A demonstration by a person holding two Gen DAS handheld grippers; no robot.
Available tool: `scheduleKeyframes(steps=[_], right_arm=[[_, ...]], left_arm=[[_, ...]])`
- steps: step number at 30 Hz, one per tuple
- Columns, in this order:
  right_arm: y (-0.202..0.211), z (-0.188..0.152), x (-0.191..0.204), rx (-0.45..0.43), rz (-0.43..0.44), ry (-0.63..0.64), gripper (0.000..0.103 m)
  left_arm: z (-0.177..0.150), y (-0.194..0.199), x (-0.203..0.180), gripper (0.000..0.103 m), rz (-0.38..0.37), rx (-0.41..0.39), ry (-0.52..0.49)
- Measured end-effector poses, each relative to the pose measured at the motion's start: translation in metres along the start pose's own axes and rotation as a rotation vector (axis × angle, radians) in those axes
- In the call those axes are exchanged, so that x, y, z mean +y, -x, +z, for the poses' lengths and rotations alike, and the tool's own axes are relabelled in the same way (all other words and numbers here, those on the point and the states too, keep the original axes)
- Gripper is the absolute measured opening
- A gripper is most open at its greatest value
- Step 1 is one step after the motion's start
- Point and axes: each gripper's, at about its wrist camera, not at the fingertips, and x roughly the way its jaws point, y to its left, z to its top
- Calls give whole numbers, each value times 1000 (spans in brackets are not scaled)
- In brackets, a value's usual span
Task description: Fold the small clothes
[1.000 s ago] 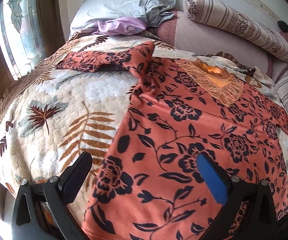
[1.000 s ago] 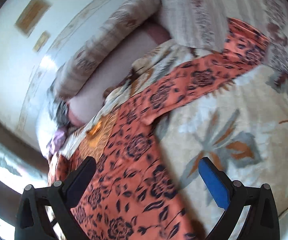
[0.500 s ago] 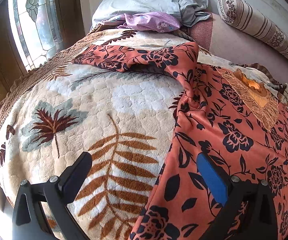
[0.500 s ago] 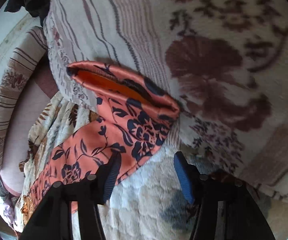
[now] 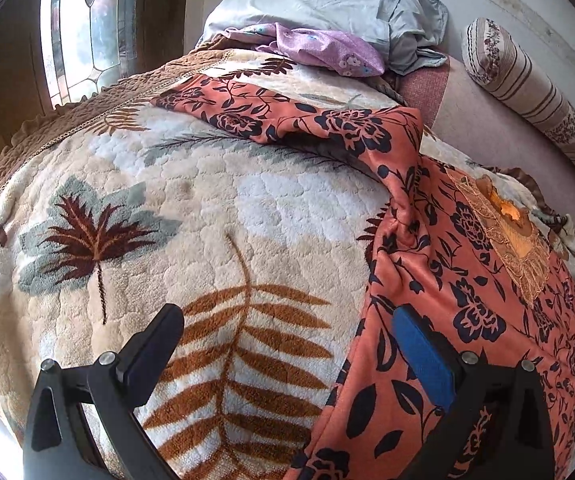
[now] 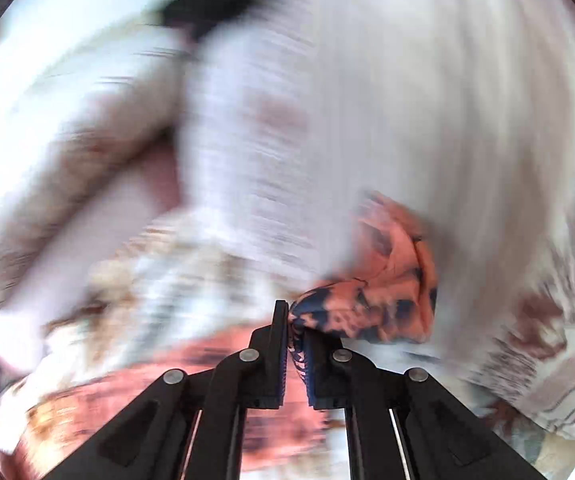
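Observation:
An orange top with a dark floral print (image 5: 467, 280) lies spread on the bed, one sleeve (image 5: 287, 116) stretched toward the window side. My left gripper (image 5: 287, 344) is open and hovers over the blanket at the top's left edge, its right finger over the cloth. In the blurred right wrist view my right gripper (image 6: 295, 344) is shut on the end of the other sleeve (image 6: 383, 304), which bunches up just beyond the fingertips.
A leaf-patterned blanket (image 5: 167, 216) covers the bed. A grey pillow (image 5: 319, 4) with a purple cloth (image 5: 327, 48) lies at the head. A striped bolster (image 5: 539, 100) runs along the wall. A stained-glass window (image 5: 87, 28) stands at the left.
My right gripper has closed on the sleeve end it was approaching and is moving fast. My left gripper has shifted left and stays open.

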Motion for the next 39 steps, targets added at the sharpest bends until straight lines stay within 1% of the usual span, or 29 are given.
scheduleKeyframes(steps=[2,3,5,7,8,9,10,11,12,13,14,15,16,17,18,20,22,24,26,27,28,29,30,31,33,35,37,38,39], right_arm=[[32,11,64,-45,126,104,7],[49,11,96,-66,198,150,7],[80,3,158,-80,351,216,7],[107,-22,215,-76,486,282,7],[115,-40,239,-50,558,301,8],[117,-60,261,-13,619,308,12],[113,-81,277,43,657,318,18],[111,-113,291,123,679,335,47],[96,-142,305,214,695,346,93],[77,-174,314,308,711,340,102],[58,-205,317,404,716,340,100],[39,-236,320,507,693,354,100],[25,-262,316,589,655,355,100],[14,-276,313,630,643,334,100],[9,-281,302,639,663,308,100],[15,-275,281,609,691,297,101],[32,-254,266,560,701,281,101],[43,-225,250,505,699,264,101],[46,-202,253,451,674,248,101],[41,-193,248,437,660,222,101],[29,-191,252,444,651,181,101],[21,-185,239,464,637,130,101],[10,-187,228,486,607,79,101],[2,-190,213,505,593,37,101],[-2,-202,193,527,620,13,101],[3,-213,177,531,657,31,101],[7,-228,167,516,681,69,101],[9,-234,162,486,706,87,101],[14,-242,160,431,732,116,101]], left_arm=[[0,5,-2,103,-9,-18,-7],[-1,7,-3,103,-10,-26,-13],[-1,9,-2,103,-16,-33,-12],[-1,10,2,103,-28,-28,5],[0,10,5,103,-29,-27,14],[0,10,7,103,-31,-25,25],[0,10,8,103,-37,-22,34],[0,10,10,103,-43,-19,40],[0,10,10,103,-47,-18,42],[0,11,10,103,-49,-17,40],[0,11,10,103,-50,-17,35],[0,11,9,103,-49,-17,30],[0,12,9,103,-51,-18,26],[0,13,9,103,-55,-20,24],[-1,14,9,103,-61,-21,23],[0,15,7,103,-75,-26,24],[1,17,2,103,-86,-32,17],[0,18,-3,103,-95,-36,0],[-2,22,-6,103,-100,-46,-20],[-3,24,-7,103,-106,-53,-30],[-3,26,-8,103,-114,-59,-36],[-4,29,-10,103,-130,-63,-41],[-3,32,-13,103,-161,-57,-47],[-1,37,-16,103,-215,-41,-47],[3,46,-25,103,-356,-15,-26],[10,50,-45,103,-456,15,-6],[24,44,-69,103,-545,59,18],[31,37,-81,103,-573,81,43],[38,28,-94,103,-585,98,62]])
